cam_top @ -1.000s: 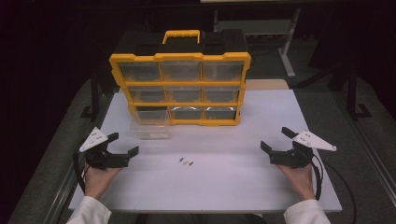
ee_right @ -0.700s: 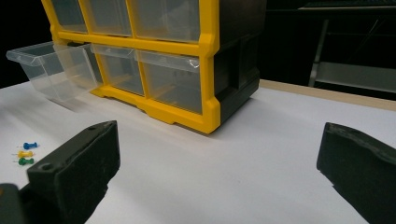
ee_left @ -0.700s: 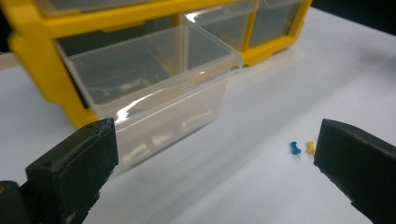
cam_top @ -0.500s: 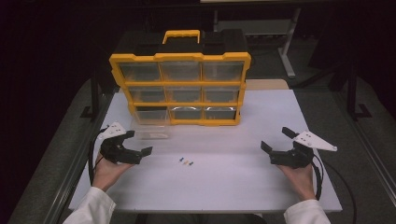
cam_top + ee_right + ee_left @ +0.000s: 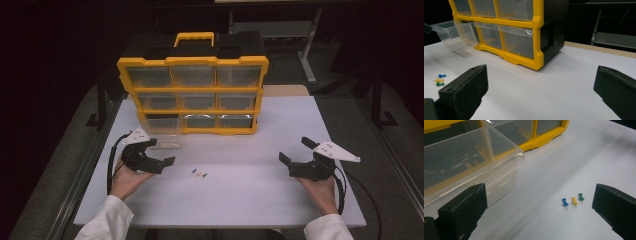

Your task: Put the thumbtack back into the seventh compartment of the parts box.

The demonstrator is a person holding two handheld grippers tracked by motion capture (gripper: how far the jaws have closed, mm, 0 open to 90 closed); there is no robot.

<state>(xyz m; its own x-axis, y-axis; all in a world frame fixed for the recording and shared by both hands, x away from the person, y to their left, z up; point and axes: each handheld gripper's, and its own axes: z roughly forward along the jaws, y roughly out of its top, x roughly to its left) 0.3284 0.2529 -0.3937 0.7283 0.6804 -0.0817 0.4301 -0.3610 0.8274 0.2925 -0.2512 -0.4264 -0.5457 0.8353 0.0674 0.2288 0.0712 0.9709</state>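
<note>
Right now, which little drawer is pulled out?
The bottom-left drawer of the yellow organizer is pulled out over the table; the other eight sit flush in their slots.

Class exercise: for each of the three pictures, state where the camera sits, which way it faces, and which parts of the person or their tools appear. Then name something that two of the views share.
High view: above the person's side, facing forward and down on the white table; both forearms, left hand-held gripper, right hand-held gripper.
Left gripper view: rides that gripper, facing the pulled-out clear drawer; its two black jaws, apart.
Right gripper view: rides the right gripper, facing the yellow drawer cabinet; its jaws, apart.
Shared: the three pushpins, also in the right gripper view.
</note>
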